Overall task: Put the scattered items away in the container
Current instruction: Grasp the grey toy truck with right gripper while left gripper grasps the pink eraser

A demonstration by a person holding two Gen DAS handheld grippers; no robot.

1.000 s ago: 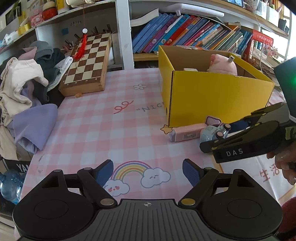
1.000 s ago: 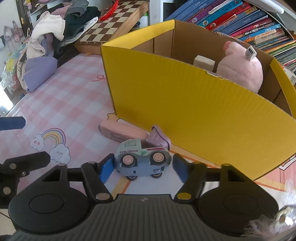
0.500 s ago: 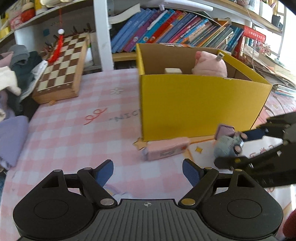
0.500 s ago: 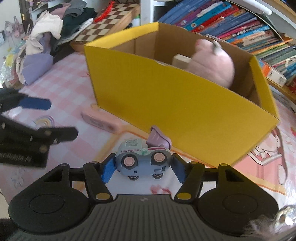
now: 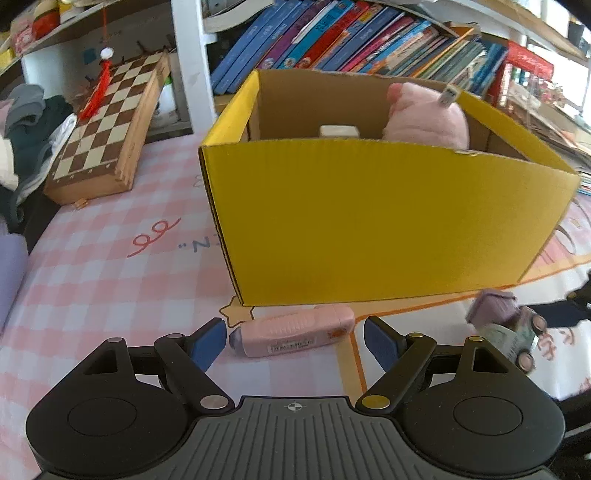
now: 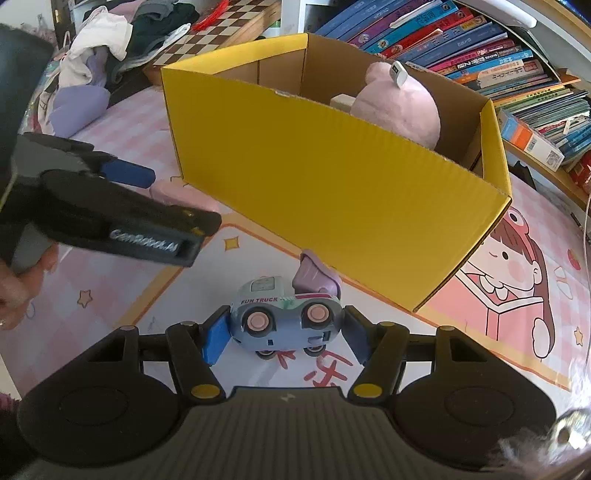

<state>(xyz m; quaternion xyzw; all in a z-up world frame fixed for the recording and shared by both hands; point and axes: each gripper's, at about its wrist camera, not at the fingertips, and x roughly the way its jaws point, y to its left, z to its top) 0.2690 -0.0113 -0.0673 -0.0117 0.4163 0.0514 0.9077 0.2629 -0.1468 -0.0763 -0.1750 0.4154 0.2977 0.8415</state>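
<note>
Clamping the toy truck [image 6: 284, 314] end to end, the right gripper [image 6: 284, 334] has its jaws closed against the truck's front and back, and the truck, marked "FUN TRUCK", with its lilac tipper bed raised, sits lifted just above the table [image 6: 369, 373] in front of the near wall of the yellow box [image 6: 332, 177]. The left gripper [image 5: 295, 341] has its jaws spread wide and holds nothing; the pink tube-shaped item [image 5: 291, 330] lies on its side on the table between the two blue pads, and I cannot tell whether either pad touches it. That pink item rests just beside the base of the box's front wall, near its left corner. In the left wrist view the truck appears blurred at the far right, off to the side of the box. Inside the box a pink plush toy [image 6: 399, 107] sits toward the back, with a small pale block [image 5: 339, 131] beside it. Farther off, a wooden chessboard [image 5: 107, 129] lies on the table with a red tassel across it, a heap of clothes [image 6: 96, 70] sits at the table's left edge, and rows of books [image 5: 354, 33] fill the shelf behind the box.
</note>
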